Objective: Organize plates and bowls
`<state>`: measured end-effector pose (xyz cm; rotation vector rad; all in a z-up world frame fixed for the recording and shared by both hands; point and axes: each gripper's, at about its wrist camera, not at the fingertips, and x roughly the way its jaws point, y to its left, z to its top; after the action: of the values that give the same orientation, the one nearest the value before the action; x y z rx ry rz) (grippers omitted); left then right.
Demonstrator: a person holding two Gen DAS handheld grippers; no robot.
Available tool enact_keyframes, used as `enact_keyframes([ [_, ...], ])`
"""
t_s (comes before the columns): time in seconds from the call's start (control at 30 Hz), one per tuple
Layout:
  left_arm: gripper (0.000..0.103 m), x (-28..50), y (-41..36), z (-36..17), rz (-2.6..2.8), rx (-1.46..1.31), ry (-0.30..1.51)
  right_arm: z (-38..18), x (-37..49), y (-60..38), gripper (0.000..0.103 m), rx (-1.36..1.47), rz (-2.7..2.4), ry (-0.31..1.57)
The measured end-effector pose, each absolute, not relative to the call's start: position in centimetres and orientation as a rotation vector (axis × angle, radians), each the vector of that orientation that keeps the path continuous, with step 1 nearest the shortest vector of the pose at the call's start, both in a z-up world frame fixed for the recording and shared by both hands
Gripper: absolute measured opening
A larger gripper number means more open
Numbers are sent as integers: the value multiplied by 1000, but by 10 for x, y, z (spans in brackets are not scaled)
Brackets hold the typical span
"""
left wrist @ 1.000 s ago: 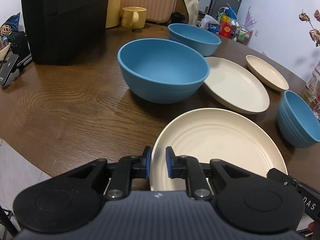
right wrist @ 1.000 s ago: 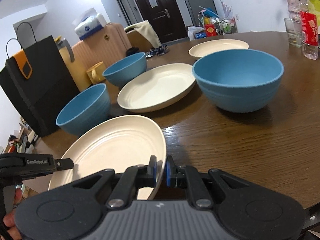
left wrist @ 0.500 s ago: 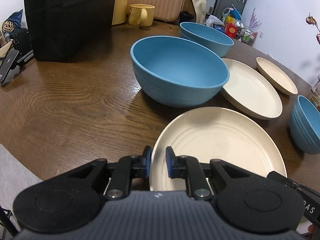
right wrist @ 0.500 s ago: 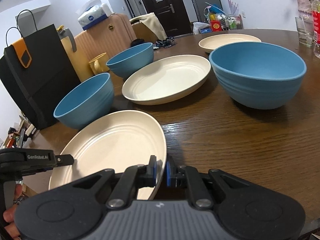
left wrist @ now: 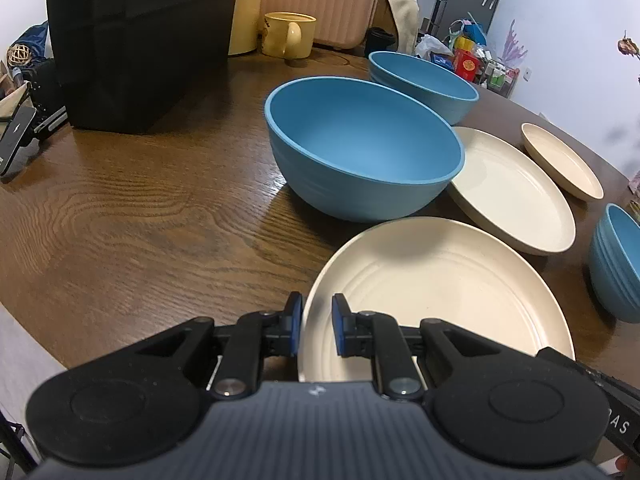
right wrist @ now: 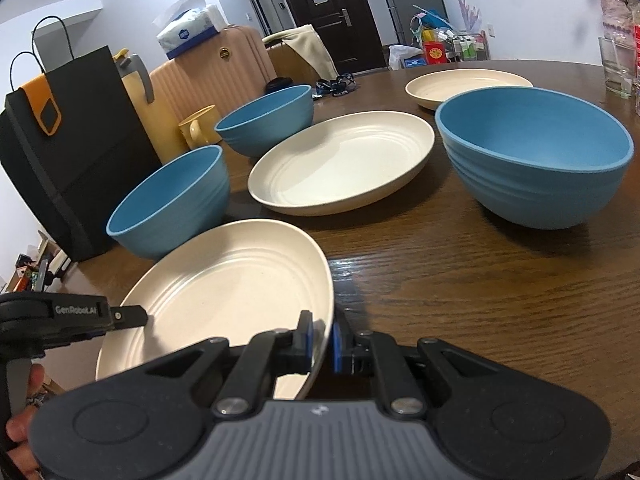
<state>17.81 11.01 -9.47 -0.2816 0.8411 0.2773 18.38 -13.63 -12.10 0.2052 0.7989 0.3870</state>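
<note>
Two grippers pinch one cream round ribbed plate (left wrist: pixel 440 288) by opposite edges. Left gripper (left wrist: pixel 314 326), bottom centre of the left wrist view: blue pads pressed onto the plate's near-left rim. Right gripper (right wrist: pixel 320 342), bottom centre of the right wrist view: pads clamped on the plate's right rim, plate tilted. Whether the plate touches the dark brown wooden table (left wrist: pixel 140 220) cannot be told.

Just behind the plate, frame centre of the left view: large blue ribbed bowl (left wrist: pixel 360 148), upright. To its right, second cream ribbed plate (left wrist: pixel 516 192), flat on the table. Right edge: another blue bowl (left wrist: pixel 616 256), partly cut off. Farther back, upper centre: third blue bowl (left wrist: pixel 424 80); upper right: small cream plate (left wrist: pixel 560 160). Upper left: black paper bag (left wrist: pixel 136 36); beside it, yellow mug (left wrist: pixel 288 34).
</note>
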Motion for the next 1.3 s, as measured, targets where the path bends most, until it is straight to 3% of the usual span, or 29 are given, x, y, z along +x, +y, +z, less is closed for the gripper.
enact_keyframes([
  [0.6,18,189,125,-96,290,-288,844,-121,184,-136,12,184,413,800],
  [0.67,25,187,124,-95,282,-288,845,-120,185,-135,14,179,421,801],
  [0.7,36,186,124,-95,277,-287,845,-120,185,-135,16,172,418,799],
  [0.73,49,185,123,-95,278,-281,842,-119,184,-135,24,169,415,798],
  [0.77,55,183,123,-95,285,-274,836,-118,185,-135,31,168,411,795],
  [0.83,76,180,124,-93,293,-274,828,-115,183,-137,62,161,395,777],
  [0.93,97,175,129,-89,303,-309,812,-110,183,-144,85,173,385,752],
  [1.03,103,169,130,-82,318,-309,784,-104,183,-151,103,189,379,727],
  [1.3,103,161,117,-62,254,-283,742,-94,188,-173,103,214,340,696],
])
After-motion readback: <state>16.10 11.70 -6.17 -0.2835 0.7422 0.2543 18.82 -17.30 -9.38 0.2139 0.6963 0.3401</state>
